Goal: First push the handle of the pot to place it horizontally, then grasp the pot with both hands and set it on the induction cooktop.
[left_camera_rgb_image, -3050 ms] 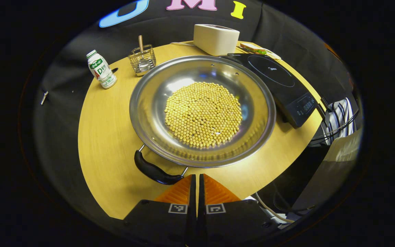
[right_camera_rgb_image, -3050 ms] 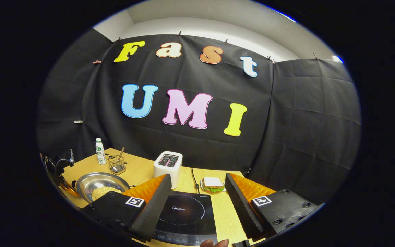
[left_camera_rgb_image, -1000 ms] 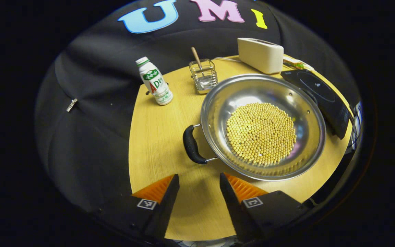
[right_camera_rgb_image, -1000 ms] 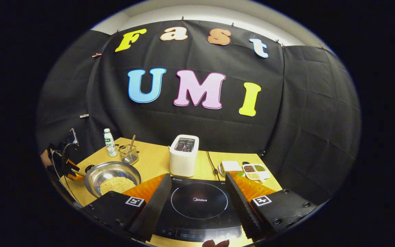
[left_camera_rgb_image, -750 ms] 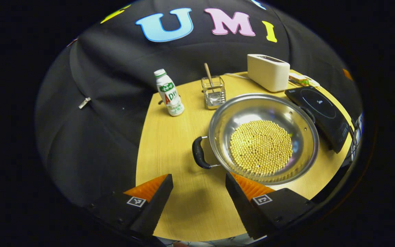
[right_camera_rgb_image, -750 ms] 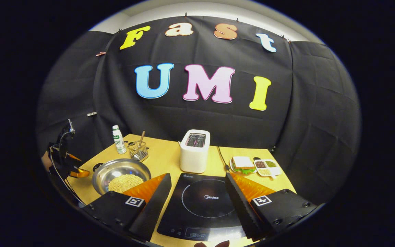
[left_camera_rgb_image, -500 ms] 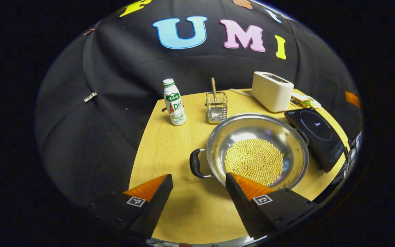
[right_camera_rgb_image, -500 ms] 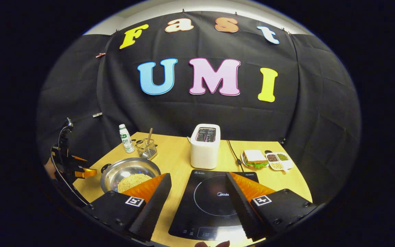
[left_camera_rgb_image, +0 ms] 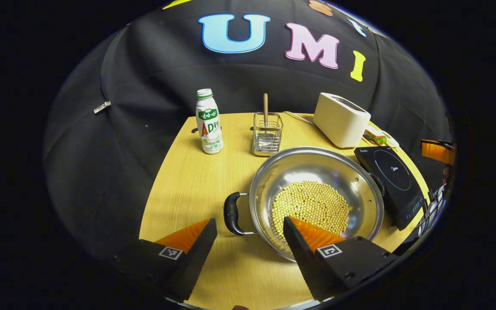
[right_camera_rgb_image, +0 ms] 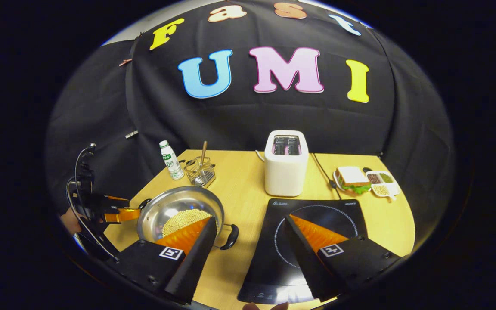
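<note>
A steel pot [left_camera_rgb_image: 308, 165] holding yellow beans [left_camera_rgb_image: 310, 206] sits on the wooden table, its two black handles lying left and right. My left gripper [left_camera_rgb_image: 249, 221] is open just short of the near handle [left_camera_rgb_image: 232, 214], not touching it. The black induction cooktop [left_camera_rgb_image: 388, 181] lies just right of the pot. In the right gripper view, my right gripper [right_camera_rgb_image: 250, 218] is open above the gap between the pot [right_camera_rgb_image: 175, 202] and the cooktop [right_camera_rgb_image: 274, 241], with the pot's right handle [right_camera_rgb_image: 230, 236] close to its left finger. The left gripper [right_camera_rgb_image: 114, 214] shows at the pot's far side.
A white drink bottle [left_camera_rgb_image: 208, 122] and a wire holder with a wooden-handled utensil [left_camera_rgb_image: 266, 135] stand behind the pot. A white toaster [right_camera_rgb_image: 286, 163] stands behind the cooktop, with its cord, a sandwich plate [right_camera_rgb_image: 351, 177] and a divided dish of grains [right_camera_rgb_image: 381, 181] to the right.
My left gripper has opened and drawn back from the handle it was pushing; the pot's handles now lie left and right. My right gripper has tipped down and closed in on the cooktop and pot.
</note>
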The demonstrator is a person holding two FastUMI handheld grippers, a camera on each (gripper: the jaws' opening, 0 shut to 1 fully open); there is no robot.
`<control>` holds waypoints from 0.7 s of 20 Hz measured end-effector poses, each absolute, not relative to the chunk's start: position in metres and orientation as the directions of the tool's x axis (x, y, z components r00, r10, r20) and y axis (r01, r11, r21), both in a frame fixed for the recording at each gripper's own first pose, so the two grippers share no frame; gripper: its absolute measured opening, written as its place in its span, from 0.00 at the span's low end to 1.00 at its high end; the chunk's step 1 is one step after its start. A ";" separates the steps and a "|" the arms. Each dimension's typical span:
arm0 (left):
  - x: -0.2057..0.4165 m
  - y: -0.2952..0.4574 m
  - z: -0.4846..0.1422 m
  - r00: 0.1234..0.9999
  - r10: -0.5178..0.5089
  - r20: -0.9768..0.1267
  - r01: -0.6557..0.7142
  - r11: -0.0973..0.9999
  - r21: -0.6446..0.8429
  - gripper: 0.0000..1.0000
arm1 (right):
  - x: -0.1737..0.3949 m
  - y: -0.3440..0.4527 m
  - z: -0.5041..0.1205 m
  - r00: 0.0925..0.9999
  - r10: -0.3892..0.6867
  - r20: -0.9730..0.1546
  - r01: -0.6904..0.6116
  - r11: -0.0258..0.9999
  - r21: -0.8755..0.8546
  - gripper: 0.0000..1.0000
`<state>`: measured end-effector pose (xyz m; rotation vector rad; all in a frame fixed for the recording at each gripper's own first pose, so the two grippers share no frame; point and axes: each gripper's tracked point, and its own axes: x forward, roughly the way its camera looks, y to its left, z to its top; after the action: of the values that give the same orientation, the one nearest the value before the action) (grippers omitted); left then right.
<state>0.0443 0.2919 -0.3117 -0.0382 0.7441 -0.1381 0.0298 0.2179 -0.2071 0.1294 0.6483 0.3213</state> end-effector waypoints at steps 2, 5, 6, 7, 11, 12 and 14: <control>0.052 0.292 -0.320 0.714 -0.140 -0.686 0.108 0.990 -0.090 0.97 | 0.032 0.234 -0.227 0.710 0.346 -0.613 -0.243 0.938 0.249 0.98; 0.063 0.295 -0.331 0.700 -0.137 -0.700 0.099 0.991 -0.095 0.97 | 0.036 0.255 -0.260 0.644 0.351 -0.680 -0.212 0.936 0.282 0.99; 0.066 0.294 -0.336 0.692 -0.141 -0.708 0.099 0.990 -0.100 0.97 | 0.037 0.260 -0.271 0.621 0.350 -0.701 -0.201 0.936 0.289 0.99; 0.069 0.294 -0.342 0.683 -0.145 -0.716 0.099 0.989 -0.105 0.96 | 0.038 0.265 -0.285 0.601 0.347 -0.720 -0.191 0.937 0.291 0.99; 0.078 0.293 -0.359 0.653 -0.160 -0.740 0.102 0.987 -0.124 0.95 | 0.039 0.282 -0.329 0.519 0.333 -0.787 -0.130 0.941 0.312 0.99; 0.081 0.294 -0.361 0.652 -0.160 -0.741 0.104 0.987 -0.123 0.95 | 0.039 0.285 -0.336 0.504 0.331 -0.798 -0.117 0.941 0.316 0.99; 0.084 0.292 -0.365 0.643 -0.164 -0.748 0.111 0.987 -0.120 0.95 | 0.039 0.290 -0.348 0.478 0.323 -0.817 -0.105 0.944 0.312 0.99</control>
<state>0.0838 0.2923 -0.3648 -0.0655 0.8588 -0.1564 0.0385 0.2902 -0.3481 0.2322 1.0419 0.2640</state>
